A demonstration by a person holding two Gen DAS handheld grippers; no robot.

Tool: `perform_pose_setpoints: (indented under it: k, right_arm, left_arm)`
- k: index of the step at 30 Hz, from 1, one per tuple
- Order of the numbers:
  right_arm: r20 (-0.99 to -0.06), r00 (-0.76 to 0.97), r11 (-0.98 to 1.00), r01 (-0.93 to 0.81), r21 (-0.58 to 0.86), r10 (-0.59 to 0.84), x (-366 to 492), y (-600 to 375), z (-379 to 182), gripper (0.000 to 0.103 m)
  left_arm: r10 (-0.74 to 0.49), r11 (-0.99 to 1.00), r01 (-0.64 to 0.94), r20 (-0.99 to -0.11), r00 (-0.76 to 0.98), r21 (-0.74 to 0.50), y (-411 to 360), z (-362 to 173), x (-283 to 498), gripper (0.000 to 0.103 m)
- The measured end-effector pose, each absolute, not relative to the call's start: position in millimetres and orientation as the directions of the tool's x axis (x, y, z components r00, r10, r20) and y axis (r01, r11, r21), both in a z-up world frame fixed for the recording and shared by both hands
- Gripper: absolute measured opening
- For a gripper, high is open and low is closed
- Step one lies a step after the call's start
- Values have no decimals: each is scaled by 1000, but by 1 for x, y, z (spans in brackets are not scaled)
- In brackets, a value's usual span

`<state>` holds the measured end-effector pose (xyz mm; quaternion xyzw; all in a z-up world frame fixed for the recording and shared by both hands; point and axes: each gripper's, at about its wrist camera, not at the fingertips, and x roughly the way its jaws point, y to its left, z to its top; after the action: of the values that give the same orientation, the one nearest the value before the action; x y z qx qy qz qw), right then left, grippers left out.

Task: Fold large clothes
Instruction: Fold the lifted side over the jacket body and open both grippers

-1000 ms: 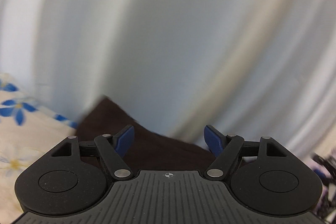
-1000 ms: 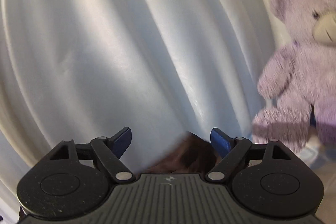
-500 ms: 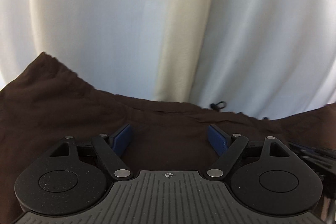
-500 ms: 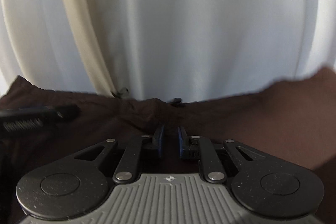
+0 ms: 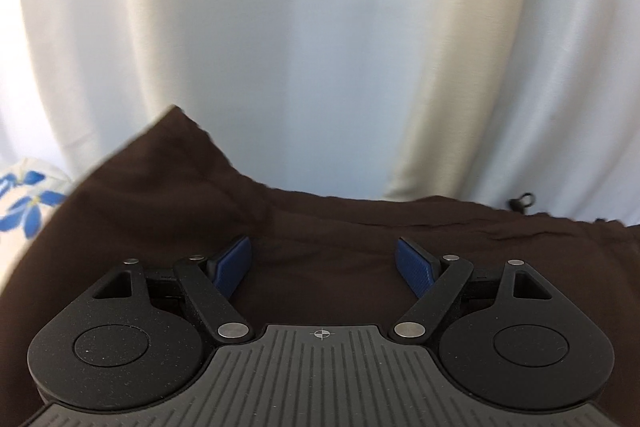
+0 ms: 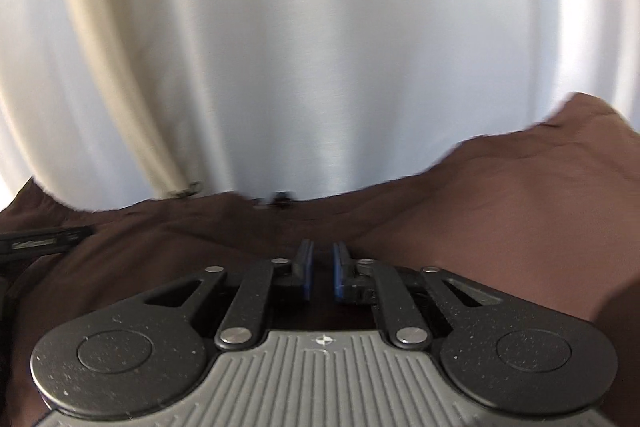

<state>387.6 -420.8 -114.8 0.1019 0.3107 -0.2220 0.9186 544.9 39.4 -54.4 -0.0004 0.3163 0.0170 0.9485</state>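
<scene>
A dark brown garment point(image 5: 160, 195) lies spread below both grippers, its drawstring waist edge toward the curtain, cord ends showing point(image 5: 522, 203). My left gripper point(image 5: 324, 251) hovers over the cloth near the garment's raised left corner. Its blue pads point(image 5: 232, 263) stand wide apart, with nothing pinched between them. In the right wrist view the garment point(image 6: 500, 207) fills the lower half. My right gripper point(image 6: 320, 255) is shut, its pads drawn almost together on a pinch of the brown cloth just short of the waist edge and its cord point(image 6: 280, 197).
A white and cream curtain point(image 5: 320, 47) hangs close behind the garment and fills both views point(image 6: 320, 47). A floral sheet with blue flowers point(image 5: 24, 203) shows at the left. A black tool part point(image 6: 40, 241) lies over the cloth at the left edge.
Both grippers tipped down from the curtain onto the brown garment. The right jaws went from wide open to shut on the cloth. The purple teddy bear left the right view.
</scene>
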Motion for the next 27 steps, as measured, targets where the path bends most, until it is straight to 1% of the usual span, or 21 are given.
perform_pose_setpoints:
  k: [3, 4, 8, 10, 11, 14, 17, 19, 21, 23, 26, 27]
  right_arm:
    - [-613, 685, 855, 518, 29, -394, 372, -447, -109, 1]
    - [-610, 680, 844, 535, 34, -406, 365, -457, -106, 1]
    - [-583, 668, 778, 621, 94, -462, 335, -488, -98, 0]
    - [-574, 680, 743, 646, 175, -456, 324, -499, -100, 0]
    - [-573, 681, 735, 651, 189, -455, 322, -500, -101, 0]
    - [-574, 663, 741, 658, 137, -482, 320, -493, -98, 0]
    - [-574, 648, 757, 649, 74, -500, 320, -483, -95, 0]
    - [-563, 655, 753, 652, 85, -504, 311, -482, -94, 0]
    - [-549, 677, 745, 652, 141, -489, 297, -492, -94, 0]
    - [-558, 684, 730, 656, 190, -470, 292, -501, -100, 0]
    - [-565, 679, 729, 659, 188, -468, 289, -501, -97, 0]
    - [-573, 678, 732, 655, 187, -461, 286, -500, -93, 2]
  left_arm:
    - [76, 996, -34, -588, 806, 83, 48, -53, 548, 85]
    - [88, 995, -49, -588, 804, 82, 55, -52, 548, 85]
    - [84, 996, -92, -597, 798, 18, 79, -50, 549, 85]
    - [87, 996, -85, -597, 798, 33, 80, -48, 548, 85]
    - [91, 996, -82, -596, 798, 43, 81, -47, 546, 84]
    - [66, 997, -71, -587, 807, 15, 89, -45, 545, 84]
    - [63, 995, -98, -585, 808, -29, 111, -47, 532, 84]
    - [55, 993, -107, -581, 812, -55, 118, -48, 528, 84]
    - [59, 993, -109, -579, 813, -52, 118, -49, 526, 84]
    - [64, 993, -108, -576, 815, -42, 118, -47, 522, 85]
    - [31, 996, -72, -586, 810, -46, 126, -37, 504, 87]
    - [8, 998, -47, -589, 808, -51, 132, -35, 496, 89]
